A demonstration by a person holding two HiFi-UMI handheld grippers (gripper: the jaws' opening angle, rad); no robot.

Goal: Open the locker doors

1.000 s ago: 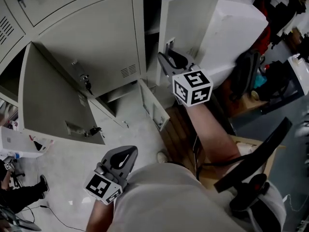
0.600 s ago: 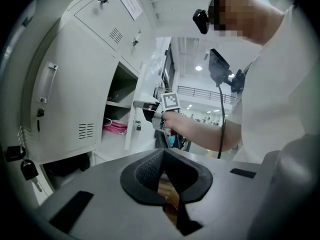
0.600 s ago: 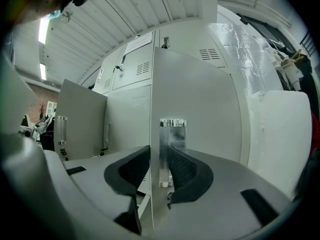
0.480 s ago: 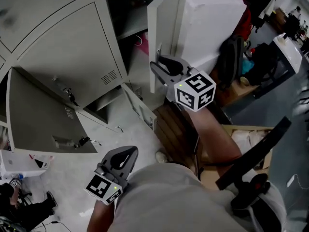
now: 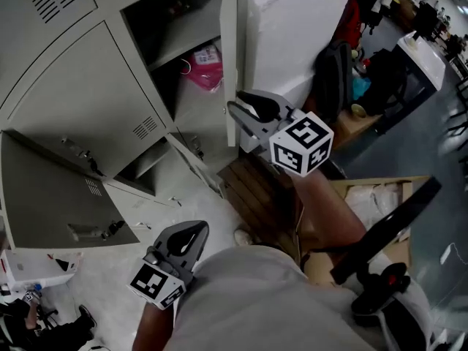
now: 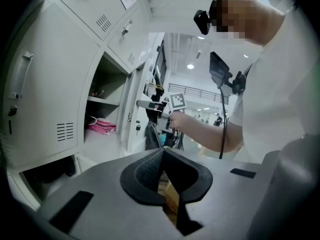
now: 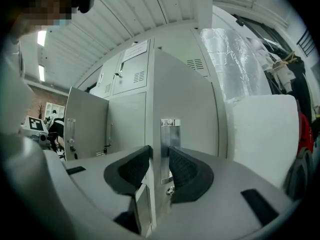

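Your right gripper (image 7: 156,168) clamped on the free edge of the open locker door (image 5: 231,57), beside its handle plate (image 7: 170,136), your left gripper (image 6: 162,159) closed, empty, low by your body.

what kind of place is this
Likely a locker area in a shared workshop or office: a bank of grey metal lockers, a pink bag stored inside one, a black backpack beside them.

The locker doors (image 5: 88,101) are pale grey, the bag (image 5: 205,63) pink.
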